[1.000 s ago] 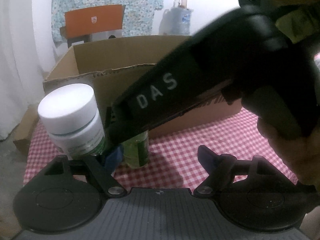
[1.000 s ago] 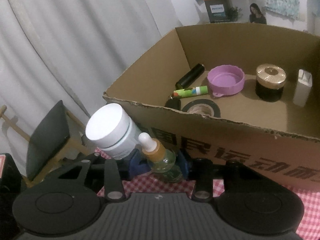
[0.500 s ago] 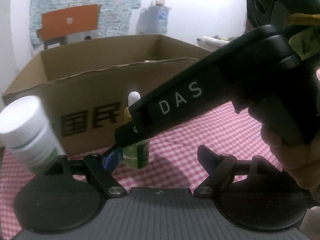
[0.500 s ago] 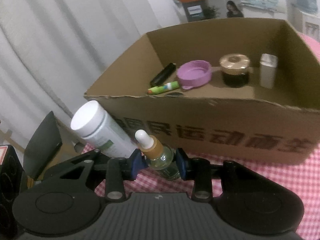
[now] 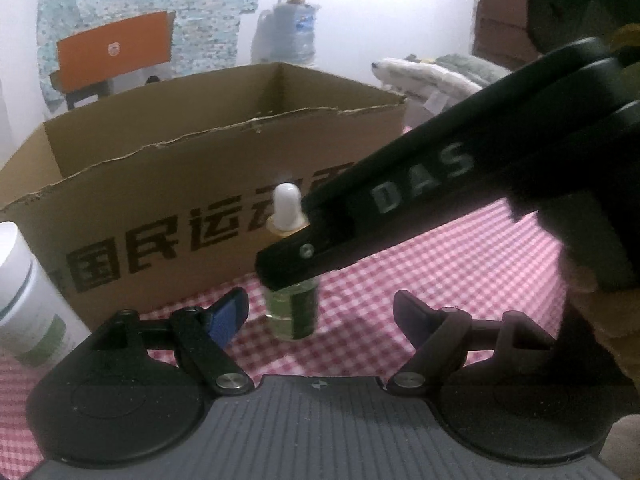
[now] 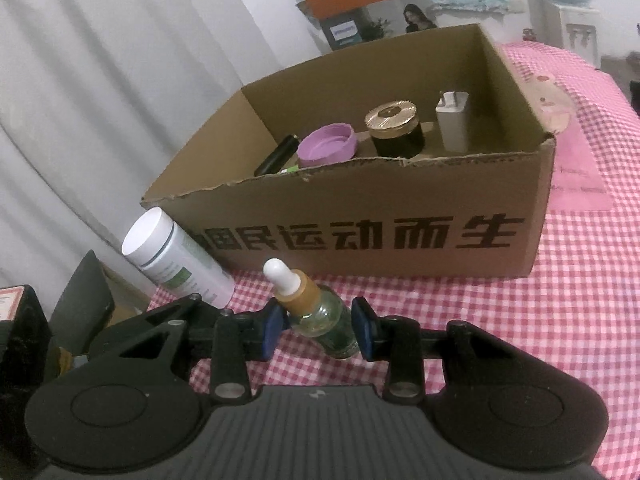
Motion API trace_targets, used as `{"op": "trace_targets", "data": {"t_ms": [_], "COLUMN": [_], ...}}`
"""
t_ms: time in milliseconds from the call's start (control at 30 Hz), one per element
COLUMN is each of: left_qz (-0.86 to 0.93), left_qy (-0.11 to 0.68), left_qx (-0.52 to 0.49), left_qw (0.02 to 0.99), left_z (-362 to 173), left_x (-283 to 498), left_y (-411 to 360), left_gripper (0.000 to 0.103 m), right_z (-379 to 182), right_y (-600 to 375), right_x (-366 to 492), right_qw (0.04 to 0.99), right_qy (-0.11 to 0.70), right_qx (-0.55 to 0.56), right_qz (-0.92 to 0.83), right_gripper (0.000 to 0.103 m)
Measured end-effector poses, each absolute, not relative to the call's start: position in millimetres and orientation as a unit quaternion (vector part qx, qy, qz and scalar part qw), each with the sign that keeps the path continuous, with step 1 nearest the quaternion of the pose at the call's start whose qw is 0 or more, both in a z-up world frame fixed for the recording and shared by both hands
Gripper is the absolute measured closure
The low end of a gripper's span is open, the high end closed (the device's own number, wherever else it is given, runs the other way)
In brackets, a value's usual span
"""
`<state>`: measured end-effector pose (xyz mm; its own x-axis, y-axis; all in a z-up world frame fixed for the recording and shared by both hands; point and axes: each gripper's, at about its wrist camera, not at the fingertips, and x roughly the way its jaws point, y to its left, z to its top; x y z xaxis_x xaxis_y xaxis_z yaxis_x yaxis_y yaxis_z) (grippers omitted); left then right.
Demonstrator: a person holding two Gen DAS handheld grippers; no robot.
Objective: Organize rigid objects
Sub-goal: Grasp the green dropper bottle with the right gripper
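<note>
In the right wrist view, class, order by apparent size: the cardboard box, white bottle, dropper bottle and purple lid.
1. Cardboard box, largest.
2. White bottle.
3. Dropper bottle, close behind; it is nearer the camera, so this order is unsure.
4. Purple lid, smallest, though farthest.

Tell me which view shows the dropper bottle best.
The right wrist view: the dropper bottle shows whole, white bulb to glass base, clamped between the right gripper pads. In the left wrist view the right gripper's black finger crosses the bottle, leaving only the bulb and the lower glass visible.
</note>
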<state>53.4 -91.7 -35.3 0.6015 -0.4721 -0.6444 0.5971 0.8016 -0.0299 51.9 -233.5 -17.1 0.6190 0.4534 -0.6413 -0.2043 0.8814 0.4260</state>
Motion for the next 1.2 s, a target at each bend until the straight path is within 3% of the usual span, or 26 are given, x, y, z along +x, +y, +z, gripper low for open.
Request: {"op": "trace_targets", "data": {"t_ms": [400,733,1200], "left_qz": [-0.277,-0.278,-0.274], "left_qy": [0.339,0.336,0.318], "left_qx": [0.107,0.101,0.11], "left_qw": [0.893,0.894,0.901], "left_z": [-43,-44,-30], "left_x": [77,88,62], "left_y": [-93,-99,-104], "left_gripper": [0.045,0.071,0.072], "right_z": [-10,-11,6], "right_y": [-229,-225,-231], "right_x": [51,52,38], "right_qw": [0.897,0.903,0.913], "right_qy": [0.374,0.364,0.339], "right_qx": [0.142,0.127,0.121], "right_qz": [0.186,0.19,0.194], "right_gripper": [0.062,0.069,0.077]}}
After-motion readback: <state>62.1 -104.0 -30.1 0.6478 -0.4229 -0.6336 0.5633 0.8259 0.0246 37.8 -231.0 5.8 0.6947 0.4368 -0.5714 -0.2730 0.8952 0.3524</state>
